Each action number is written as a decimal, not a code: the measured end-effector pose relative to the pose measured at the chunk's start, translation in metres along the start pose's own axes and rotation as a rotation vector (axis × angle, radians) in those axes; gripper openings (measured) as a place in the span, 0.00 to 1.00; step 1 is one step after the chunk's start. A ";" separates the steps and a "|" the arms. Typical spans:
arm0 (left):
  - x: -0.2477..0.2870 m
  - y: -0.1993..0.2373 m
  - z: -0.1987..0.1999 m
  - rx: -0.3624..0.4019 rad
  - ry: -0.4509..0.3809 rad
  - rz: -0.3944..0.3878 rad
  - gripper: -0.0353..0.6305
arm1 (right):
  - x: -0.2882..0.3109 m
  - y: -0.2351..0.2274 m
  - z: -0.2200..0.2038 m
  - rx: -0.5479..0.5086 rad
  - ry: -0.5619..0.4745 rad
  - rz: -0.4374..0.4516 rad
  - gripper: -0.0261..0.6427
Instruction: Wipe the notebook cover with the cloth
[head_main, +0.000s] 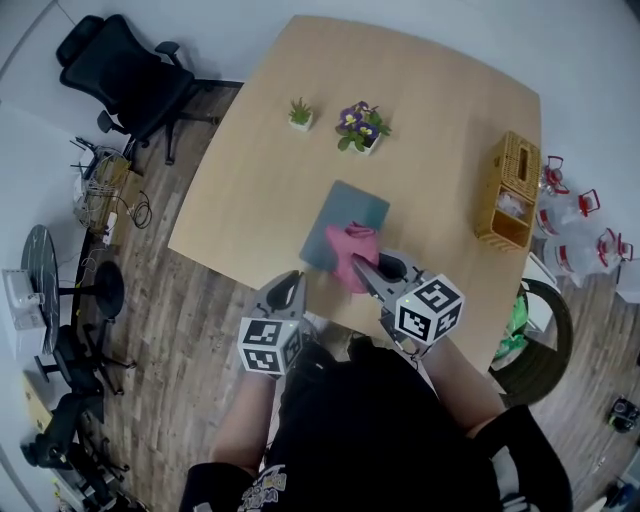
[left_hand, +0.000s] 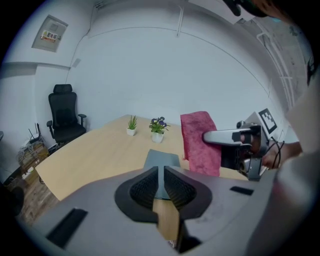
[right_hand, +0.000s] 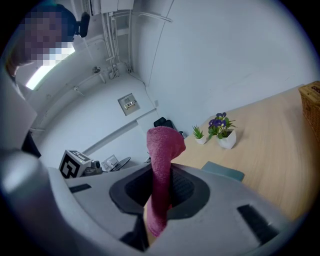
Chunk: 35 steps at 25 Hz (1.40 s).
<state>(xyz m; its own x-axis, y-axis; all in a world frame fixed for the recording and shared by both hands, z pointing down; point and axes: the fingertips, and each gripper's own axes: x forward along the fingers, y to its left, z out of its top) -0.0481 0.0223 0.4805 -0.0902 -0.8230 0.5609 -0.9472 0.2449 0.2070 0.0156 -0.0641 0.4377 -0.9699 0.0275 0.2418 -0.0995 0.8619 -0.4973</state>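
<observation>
Notebook (head_main: 352, 213), in the head view, is lying on the desk (head_main: 420, 110) just ahead of the right tongs (head_main: 364, 274), with the cloth (head_main: 350, 252) dangling over its near edge. In the left gripper view, the left tongs (left_hand: 161, 175) are sitting nearly closed and empty. In the right gripper view, the jaws are pinching the cloth, which probably wants lowering flat before sweeping.

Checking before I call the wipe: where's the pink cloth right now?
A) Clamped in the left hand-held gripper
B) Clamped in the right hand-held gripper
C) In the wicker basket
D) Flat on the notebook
B: the right gripper view shows the cloth pinched between the jaws of the right hand-held gripper, while the left hand-held gripper has nothing between its jaws.
</observation>
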 end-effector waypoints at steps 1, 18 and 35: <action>0.003 0.001 -0.001 0.004 0.020 0.002 0.07 | 0.000 -0.002 -0.002 0.002 0.004 -0.002 0.14; 0.083 0.047 -0.027 0.055 0.222 -0.152 0.18 | 0.023 -0.029 -0.017 0.094 0.022 -0.182 0.14; 0.132 0.065 -0.053 0.195 0.433 -0.467 0.19 | 0.089 -0.036 -0.061 0.269 0.025 -0.438 0.14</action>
<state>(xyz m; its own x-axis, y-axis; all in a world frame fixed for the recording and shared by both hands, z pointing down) -0.1053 -0.0431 0.6102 0.4363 -0.5295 0.7275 -0.8988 -0.2182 0.3802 -0.0537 -0.0620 0.5280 -0.8193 -0.2918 0.4935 -0.5519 0.6345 -0.5411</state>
